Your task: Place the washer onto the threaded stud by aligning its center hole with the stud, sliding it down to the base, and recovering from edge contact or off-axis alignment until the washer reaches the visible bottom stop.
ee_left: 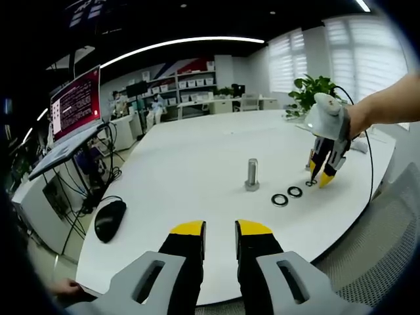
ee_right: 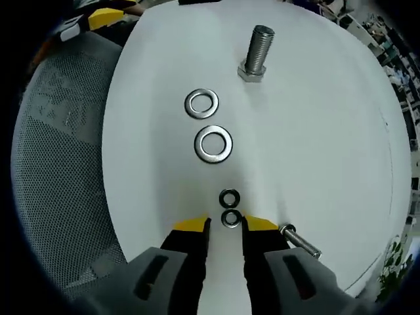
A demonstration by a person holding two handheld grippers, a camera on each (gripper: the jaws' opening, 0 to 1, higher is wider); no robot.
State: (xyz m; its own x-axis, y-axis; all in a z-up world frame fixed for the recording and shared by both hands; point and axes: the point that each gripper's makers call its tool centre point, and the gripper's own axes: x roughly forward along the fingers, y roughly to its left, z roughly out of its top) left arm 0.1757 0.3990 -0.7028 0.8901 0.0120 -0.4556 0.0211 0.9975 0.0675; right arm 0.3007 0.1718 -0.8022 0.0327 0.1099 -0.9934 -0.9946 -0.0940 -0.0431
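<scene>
Stud (ee_right: 256, 52) stands upright on the white table (ee_right: 328, 144), hex head down, threaded shank up, long axis vertical. In the left gripper view the stud (ee_left: 252, 174) sits mid-table, nothing on it.

Four washers lie flat on the table, holes facing up, in a rough line running from the stud toward the right gripper:
- big washer (ee_right: 201, 103) nearest the stud, clear of it
- second big washer (ee_right: 213, 144) just beyond, close to the first but apart
- small washer (ee_right: 229, 197) further out
- second small washer (ee_right: 230, 218) touching or nearly touching the first, right between the right jaw tips

Right gripper (ee_right: 226, 226): jaws apart, yellow tips either side of the last small washer; can't tell if they touch it. In the left gripper view the right gripper (ee_left: 321, 177) points steeply down at the table past the big washers (ee_left: 287, 195), forearm (ee_left: 387, 105) reaching in from the right.

A loose bolt (ee_right: 300, 241) lies on its side just beside the right jaw, on the side away from the chair.

Left gripper (ee_left: 220, 228): jaws apart, nothing between them, held level at the near table edge, pointing at the stud, well apart from it.

Mouse (ee_left: 109, 220) left of the stud near the table edge. Mesh chair (ee_right: 59, 170) beside the table.
</scene>
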